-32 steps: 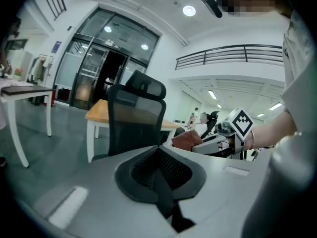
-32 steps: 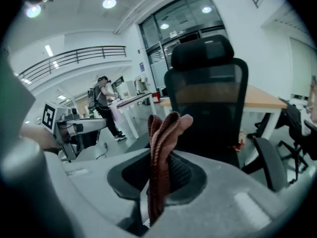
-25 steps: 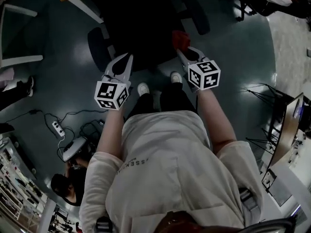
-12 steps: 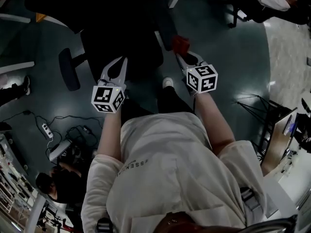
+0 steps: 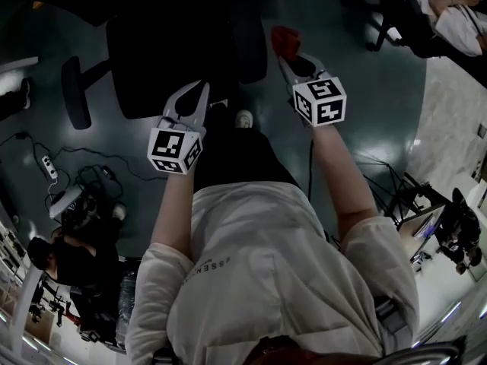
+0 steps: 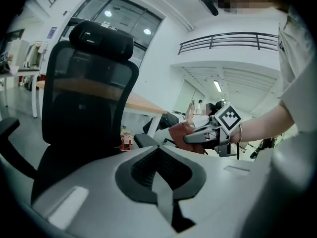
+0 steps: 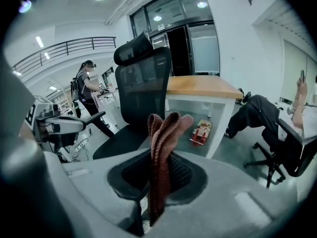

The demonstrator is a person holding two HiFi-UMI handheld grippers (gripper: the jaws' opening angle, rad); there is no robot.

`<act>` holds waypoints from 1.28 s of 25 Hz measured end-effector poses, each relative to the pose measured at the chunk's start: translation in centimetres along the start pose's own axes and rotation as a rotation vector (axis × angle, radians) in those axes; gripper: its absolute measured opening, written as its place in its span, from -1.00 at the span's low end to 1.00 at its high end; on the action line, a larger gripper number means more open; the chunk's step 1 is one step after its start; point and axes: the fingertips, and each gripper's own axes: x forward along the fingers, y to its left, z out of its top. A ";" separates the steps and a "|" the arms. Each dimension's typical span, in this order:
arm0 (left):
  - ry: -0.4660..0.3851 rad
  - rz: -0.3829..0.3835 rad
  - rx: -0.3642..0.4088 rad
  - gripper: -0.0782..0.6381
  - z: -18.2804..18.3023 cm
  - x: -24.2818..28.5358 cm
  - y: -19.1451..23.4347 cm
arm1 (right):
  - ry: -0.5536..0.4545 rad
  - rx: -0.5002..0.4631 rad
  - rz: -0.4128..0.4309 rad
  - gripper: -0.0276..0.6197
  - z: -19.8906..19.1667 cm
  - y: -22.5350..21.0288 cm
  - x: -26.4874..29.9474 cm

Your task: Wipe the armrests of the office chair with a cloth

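The black office chair (image 5: pixel 163 55) stands just ahead of me, its seat facing me. One armrest (image 5: pixel 74 91) juts out at the left, the other armrest (image 5: pixel 249 46) is beside the red cloth (image 5: pixel 283 41). My right gripper (image 5: pixel 287 53) is shut on that cloth, which hangs folded between its jaws in the right gripper view, cloth (image 7: pixel 161 148). My left gripper (image 5: pixel 198 91) is shut and holds nothing, poised over the seat's front edge. In the left gripper view the chair (image 6: pixel 84 93) fills the left and the right gripper (image 6: pixel 198 135) shows at the right.
A wooden-topped white table (image 7: pixel 198 89) stands behind the chair, with a red object (image 7: pixel 200 131) on the floor under it. A seated person (image 7: pixel 270 120) is at the right, a standing person (image 7: pixel 86 90) at the left. Cables and a power strip (image 5: pixel 47 166) lie on the floor.
The chair has swung left in the head view and now faces me squarely. Both grippers have come closer to it; the cloth now sits right beside the nearer armrest.
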 end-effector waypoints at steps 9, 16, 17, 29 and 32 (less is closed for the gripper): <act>0.033 -0.007 -0.040 -0.73 -0.2 5.7 4.2 | 0.051 -0.189 -0.020 -0.77 4.4 -2.8 9.1; 0.063 -0.035 -0.058 -0.73 -0.7 8.4 5.4 | 0.105 -0.396 0.007 -0.77 6.7 -2.6 14.6; 0.065 -0.032 -0.065 -0.73 -0.8 8.4 5.5 | 0.119 -0.408 0.015 -0.77 6.6 -2.4 15.1; 0.056 0.022 -0.158 -0.73 -3.0 6.7 4.0 | 0.162 -0.524 0.123 -0.77 5.5 1.6 14.9; 0.057 0.026 -0.157 -0.73 -3.5 6.1 3.0 | 0.169 -0.558 0.172 -0.77 4.3 3.3 13.9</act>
